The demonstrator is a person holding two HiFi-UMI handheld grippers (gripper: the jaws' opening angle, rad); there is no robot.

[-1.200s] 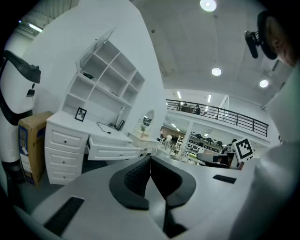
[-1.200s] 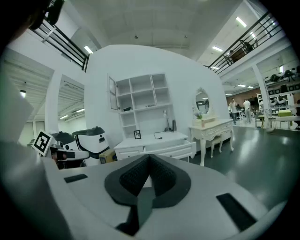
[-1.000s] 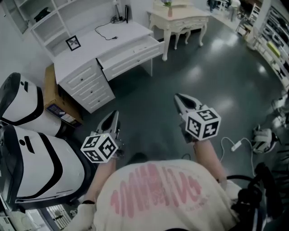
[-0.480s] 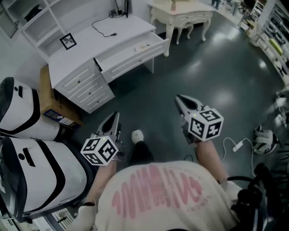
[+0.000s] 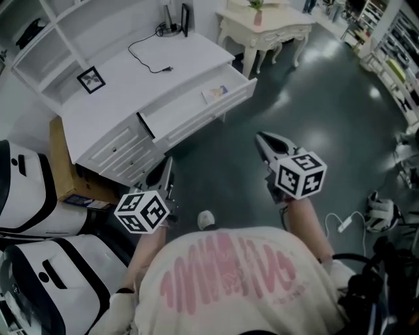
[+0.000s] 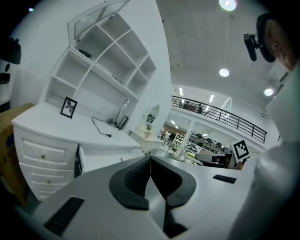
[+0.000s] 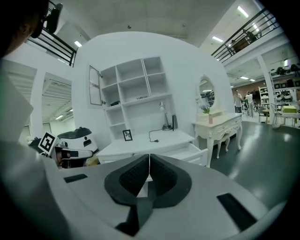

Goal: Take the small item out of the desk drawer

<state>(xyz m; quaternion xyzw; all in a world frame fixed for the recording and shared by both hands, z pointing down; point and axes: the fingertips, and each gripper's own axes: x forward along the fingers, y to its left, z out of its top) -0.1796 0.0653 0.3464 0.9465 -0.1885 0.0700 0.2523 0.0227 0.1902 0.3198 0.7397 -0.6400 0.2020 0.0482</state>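
Advanced since a second ago: both grippers carried forward; desk (image 5: 98,111) now larger and closer in the head view.
Left gripper (image 5: 167,165): held out low, pointing slightly downward toward the desk; jaws pressed together, nothing between.
Right gripper (image 5: 261,138): alongside, same heading; jaws together, empty.
Drawer (image 5: 183,108): pulled open, beyond both tips.
Small item (image 5: 216,93): flat, lying at the drawer's right end, apart from both grippers.
Picture frame (image 5: 90,78): on the desktop, further back.

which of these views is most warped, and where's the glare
Head view: mild wide-angle bowing along the white desk edges, with soft light patches on the glossy dark floor. Left gripper view: strong fisheye with black corners, and the ceiling lights are blown out. Right gripper view: the same fisheye, so the shelves curve; it is evenly lit, with no harsh shadows.
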